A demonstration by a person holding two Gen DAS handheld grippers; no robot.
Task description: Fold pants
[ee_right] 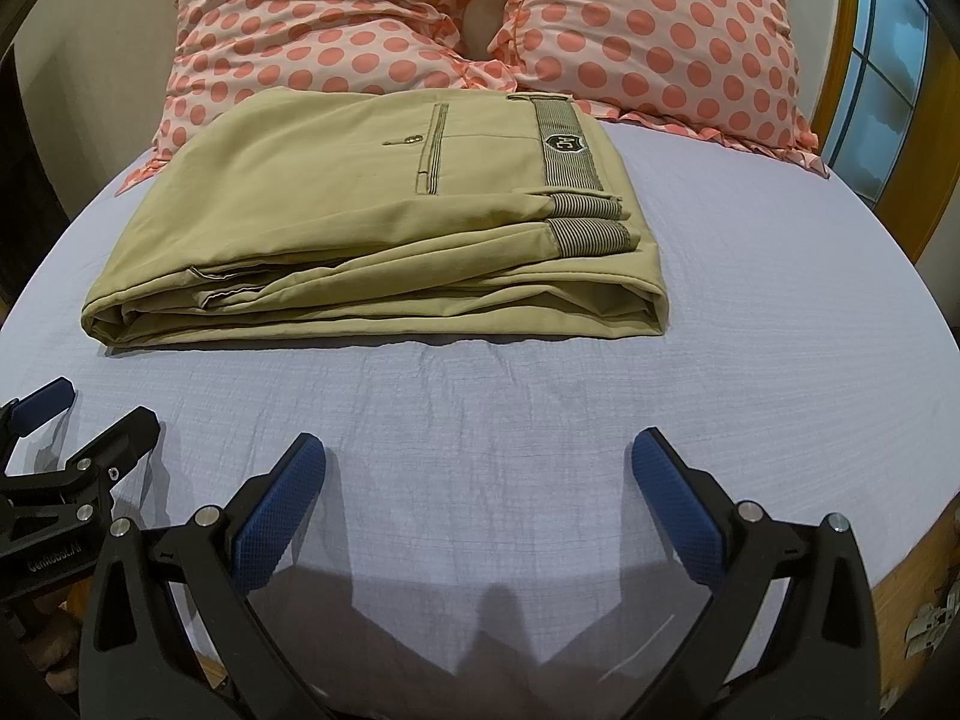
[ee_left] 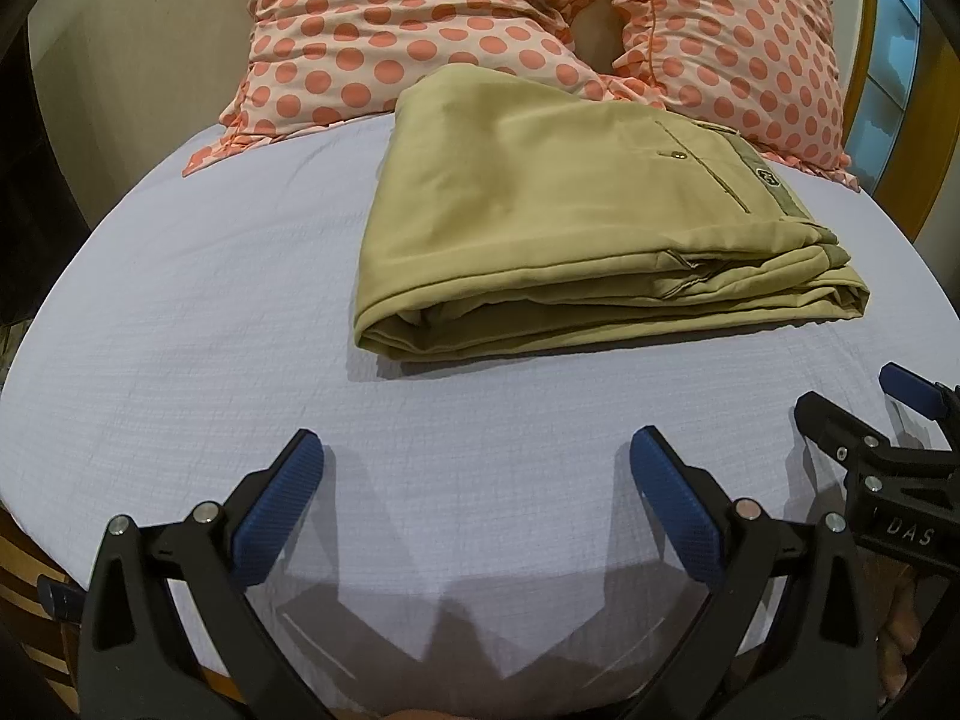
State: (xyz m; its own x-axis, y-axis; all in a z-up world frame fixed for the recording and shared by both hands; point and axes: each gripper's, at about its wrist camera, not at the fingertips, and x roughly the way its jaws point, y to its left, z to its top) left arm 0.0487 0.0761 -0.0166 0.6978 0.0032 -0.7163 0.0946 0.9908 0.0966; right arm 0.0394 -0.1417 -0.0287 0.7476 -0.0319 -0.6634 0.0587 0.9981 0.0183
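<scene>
Left wrist view, nearest first: the left gripper (ee_left: 477, 480) hangs over the pale lavender bedsheet (ee_left: 210, 300), its blue-padded fingers (ee_left: 282, 516) spread wide and empty. At 3 o'clock the right gripper (ee_right: 480, 480) sits alongside, likewise spread and holding nothing. Farther off, at 12 to 1 o'clock and well apart from both, lies the folded khaki cotton pants (ee_left: 570, 210), a compact stack with its long axis crosswise; both look about equally near. Beyond rest two coral polka-dot pillows (ee_left: 384, 30). Folding appears complete.
</scene>
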